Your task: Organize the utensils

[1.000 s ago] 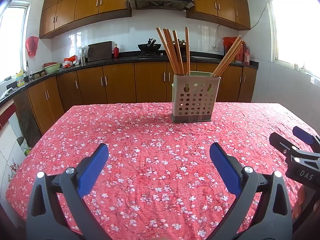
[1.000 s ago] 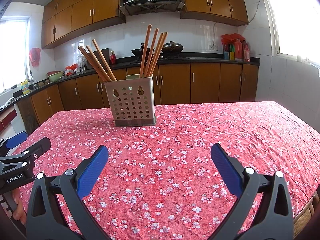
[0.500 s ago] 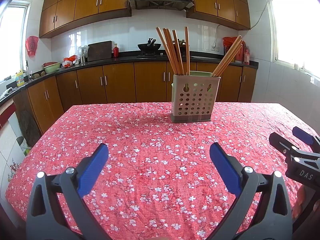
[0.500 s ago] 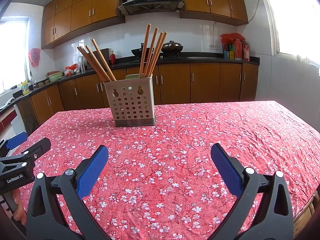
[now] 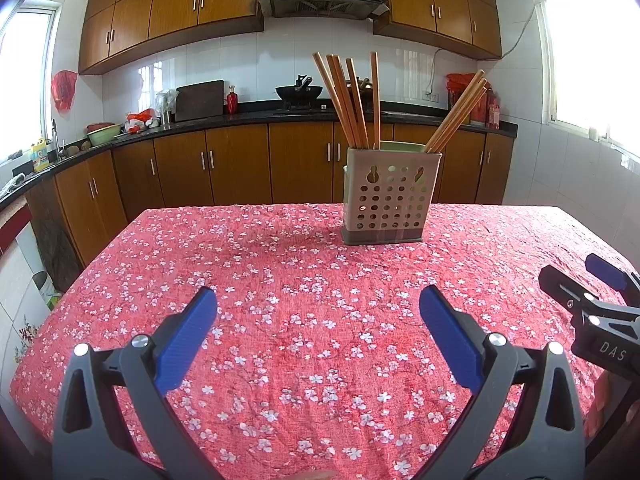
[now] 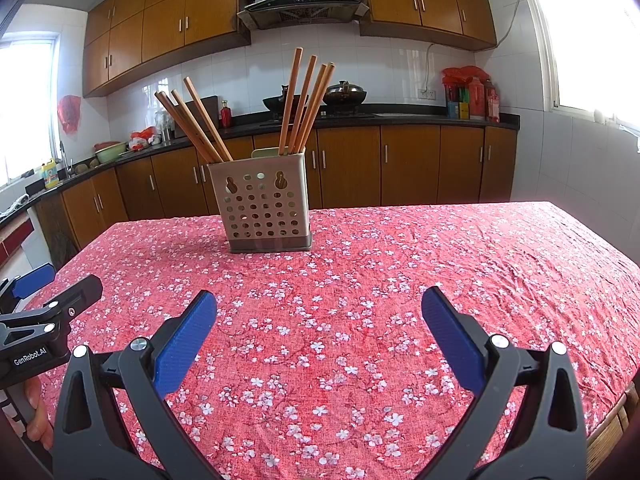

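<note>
Looked like this one was pretty much wrapped up, as far as I could tell. All the chopsticks (image 5: 352,104) were standing in the perforated holder (image 5: 390,196), which sat toward the far middle of the table (image 5: 280,320) on the red flowered cloth. Nothing loose was lying on the cloth anywhere in either view, so I didn't see anything left to pick up, unless the two bunches were meant to be merged or sorted somehow.

The sticks were in two groups: in the left view, one bunch (image 6: 306,100) stood near upright with its tops fanning out a bit, and the other bunch (image 6: 192,120) leaned hard outward past the holder's edge. Long axes ran bottom-in-holder, tips up.

Left gripper (image 5: 318,312) was spread wide, holding nothing, well short of the holder. Right gripper (image 6: 319,314) same deal, wide apart and empty.
</note>
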`<state>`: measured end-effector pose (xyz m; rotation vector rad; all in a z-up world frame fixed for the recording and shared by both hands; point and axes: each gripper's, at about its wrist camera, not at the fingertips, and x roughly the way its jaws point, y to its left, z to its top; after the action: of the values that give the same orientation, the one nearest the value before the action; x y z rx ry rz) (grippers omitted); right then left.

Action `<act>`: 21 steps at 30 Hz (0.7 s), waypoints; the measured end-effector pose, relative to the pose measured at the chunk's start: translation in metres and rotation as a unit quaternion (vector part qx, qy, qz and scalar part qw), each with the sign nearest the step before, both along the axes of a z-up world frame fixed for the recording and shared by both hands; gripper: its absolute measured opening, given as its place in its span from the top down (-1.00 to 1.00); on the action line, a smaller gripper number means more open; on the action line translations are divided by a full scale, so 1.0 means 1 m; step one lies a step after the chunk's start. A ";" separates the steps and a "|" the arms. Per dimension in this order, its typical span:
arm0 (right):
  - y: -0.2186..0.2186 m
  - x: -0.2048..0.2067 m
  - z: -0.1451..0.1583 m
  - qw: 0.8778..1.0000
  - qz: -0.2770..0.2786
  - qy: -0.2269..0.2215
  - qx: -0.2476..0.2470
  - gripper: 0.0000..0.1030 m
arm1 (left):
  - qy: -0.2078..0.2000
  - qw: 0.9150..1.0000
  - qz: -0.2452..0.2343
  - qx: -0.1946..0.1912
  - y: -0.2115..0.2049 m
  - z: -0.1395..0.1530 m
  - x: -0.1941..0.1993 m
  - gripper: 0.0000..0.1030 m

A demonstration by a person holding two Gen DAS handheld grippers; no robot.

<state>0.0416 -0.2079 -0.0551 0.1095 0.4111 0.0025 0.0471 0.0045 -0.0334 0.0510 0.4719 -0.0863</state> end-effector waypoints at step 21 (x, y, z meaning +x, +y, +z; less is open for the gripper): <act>0.000 0.002 -0.002 1.000 0.000 0.002 0.001 -0.97 | 0.004 1.000 0.000 -0.002 0.002 -0.002 0.002 -0.92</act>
<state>0.0436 -0.2084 -0.0570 0.1103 0.4156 0.0034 0.0494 0.0068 -0.0354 0.0469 0.4803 -0.0867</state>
